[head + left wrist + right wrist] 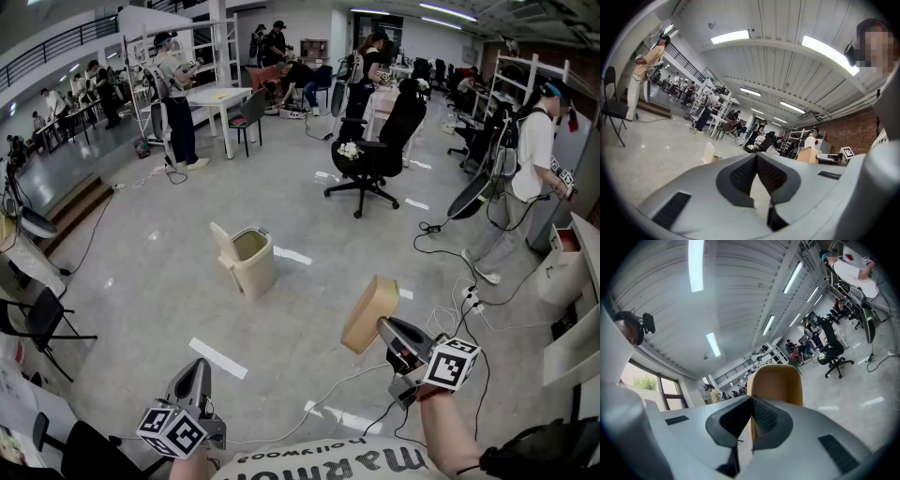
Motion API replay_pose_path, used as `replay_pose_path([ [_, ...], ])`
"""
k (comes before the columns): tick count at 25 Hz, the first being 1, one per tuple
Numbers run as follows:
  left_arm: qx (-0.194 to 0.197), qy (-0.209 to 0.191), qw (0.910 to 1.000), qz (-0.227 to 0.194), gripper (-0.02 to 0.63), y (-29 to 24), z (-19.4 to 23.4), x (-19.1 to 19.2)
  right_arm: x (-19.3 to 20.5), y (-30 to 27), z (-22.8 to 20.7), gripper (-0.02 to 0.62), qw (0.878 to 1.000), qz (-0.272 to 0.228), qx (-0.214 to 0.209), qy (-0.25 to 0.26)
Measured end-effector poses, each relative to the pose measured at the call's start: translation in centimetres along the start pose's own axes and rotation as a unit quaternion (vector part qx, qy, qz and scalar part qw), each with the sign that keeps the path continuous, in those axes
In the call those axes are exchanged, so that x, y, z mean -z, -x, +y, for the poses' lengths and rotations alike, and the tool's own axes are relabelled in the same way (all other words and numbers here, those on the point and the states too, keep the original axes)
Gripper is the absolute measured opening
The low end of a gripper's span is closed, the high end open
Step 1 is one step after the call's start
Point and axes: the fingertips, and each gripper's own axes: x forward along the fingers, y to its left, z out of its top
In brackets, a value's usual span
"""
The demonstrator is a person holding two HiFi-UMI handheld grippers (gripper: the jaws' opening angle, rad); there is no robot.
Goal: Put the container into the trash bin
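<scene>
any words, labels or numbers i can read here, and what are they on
"hollywood": small print on the person's shirt, upside down in the head view.
"marm...": larger letters on the same shirt; the rest is unclear.
left gripper, right gripper: square black-and-white patterns only, no words.
container, trash bin: no print visible.
Anything else: too small to read.

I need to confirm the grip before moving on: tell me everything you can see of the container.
The container is a plain tan box with rounded corners that looks like paper or card. The right gripper holds it off the floor, tilted, with its jaws pinched on one thin wall near the edge. Nothing else touches it. It hangs to the right of the open beige trash bin, well apart from it. Whether anything is inside cannot be told.
</scene>
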Motion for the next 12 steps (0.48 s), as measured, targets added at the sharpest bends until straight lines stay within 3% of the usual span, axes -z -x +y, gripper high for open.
replay_pose_path([
  [12,-0.008,0.005,0.9999,-0.009,-0.005,0.46,-0.21,0.03,-0.08,-0.29,-0.76,0.009,1.000,0.005,-0.008,0.003],
])
